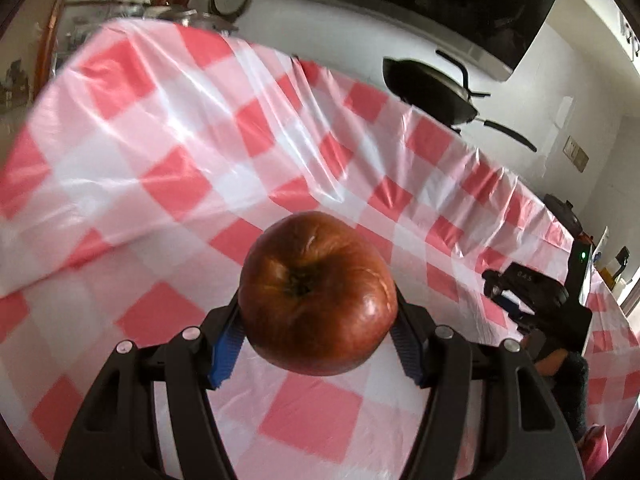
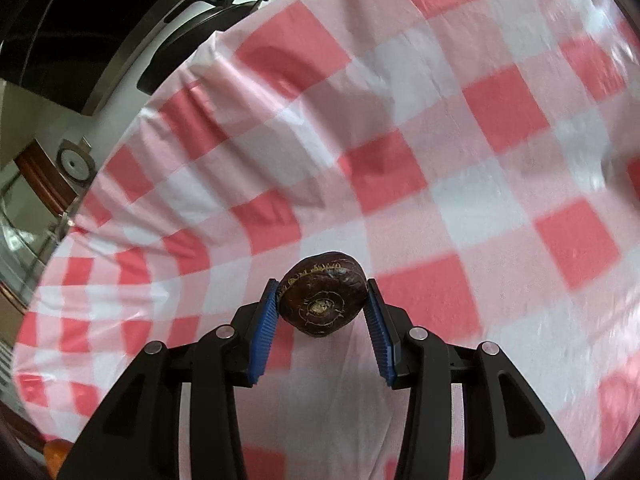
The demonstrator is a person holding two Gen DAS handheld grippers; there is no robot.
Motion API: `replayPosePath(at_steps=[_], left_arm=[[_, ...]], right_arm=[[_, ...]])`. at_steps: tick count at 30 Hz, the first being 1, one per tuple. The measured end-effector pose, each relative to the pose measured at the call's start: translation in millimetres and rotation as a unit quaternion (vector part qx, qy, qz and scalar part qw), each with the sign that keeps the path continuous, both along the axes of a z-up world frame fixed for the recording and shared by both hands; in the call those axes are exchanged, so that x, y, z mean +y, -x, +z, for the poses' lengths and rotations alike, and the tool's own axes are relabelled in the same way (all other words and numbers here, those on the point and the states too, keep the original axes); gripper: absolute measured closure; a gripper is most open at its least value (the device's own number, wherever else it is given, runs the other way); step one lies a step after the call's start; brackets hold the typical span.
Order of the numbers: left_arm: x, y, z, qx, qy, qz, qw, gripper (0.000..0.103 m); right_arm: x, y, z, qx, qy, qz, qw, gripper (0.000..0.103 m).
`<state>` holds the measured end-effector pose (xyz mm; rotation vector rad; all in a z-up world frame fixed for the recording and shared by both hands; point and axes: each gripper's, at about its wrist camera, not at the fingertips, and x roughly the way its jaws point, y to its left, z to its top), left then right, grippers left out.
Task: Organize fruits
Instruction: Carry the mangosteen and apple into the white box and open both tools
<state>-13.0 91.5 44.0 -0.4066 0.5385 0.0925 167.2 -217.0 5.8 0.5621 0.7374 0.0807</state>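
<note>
My left gripper [image 1: 318, 300] is shut on a red apple [image 1: 318, 294], stem pit facing the camera, held above the red-and-white checked tablecloth [image 1: 160, 160]. My right gripper [image 2: 322, 300] is shut on a small dark brown round fruit [image 2: 322, 300], like a water chestnut, held between the blue pads [image 2: 264, 332] above the same cloth [image 2: 440, 160]. In the left wrist view the right gripper's black body [image 1: 540, 304] shows at the right edge over the cloth.
A black wok [image 1: 432, 92] with a long handle sits beyond the cloth's far edge, also in the right wrist view [image 2: 192, 36]. A dark pot [image 1: 564, 212] stands at the far right. An orange object [image 2: 56, 454] peeks in at the bottom left.
</note>
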Motion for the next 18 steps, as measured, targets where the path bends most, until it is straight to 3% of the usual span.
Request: replayPosePath(at_steps=[2,5,11,15,18], left_arm=[[6,14,5,-0.009,-0.001,0.000,1.0000,0.039],[20,45,5,-0.020,-0.015,0.008,0.9997,0.039],[80,115,3,-0.010,0.008,0.042,0.9990,0.038],[122,168,13,-0.026,-0.006,0.082,0.9963,0.038],[155,212,18,-0.029,-0.026,0.112,0.9929,0.038]], right_arm=[[6,19,-4,0.010,-0.021,0.013,1.000,0.061],[26,58,3,0.007,-0.008,0.044,0.999,0.061],[72,136,19,-0.005,-0.008,0.116,0.993,0.061],[119,189,33,-0.021,0.023,0.179,0.983,0.061],[167,229,50,-0.044,0.053,0.246,0.967,0.061]])
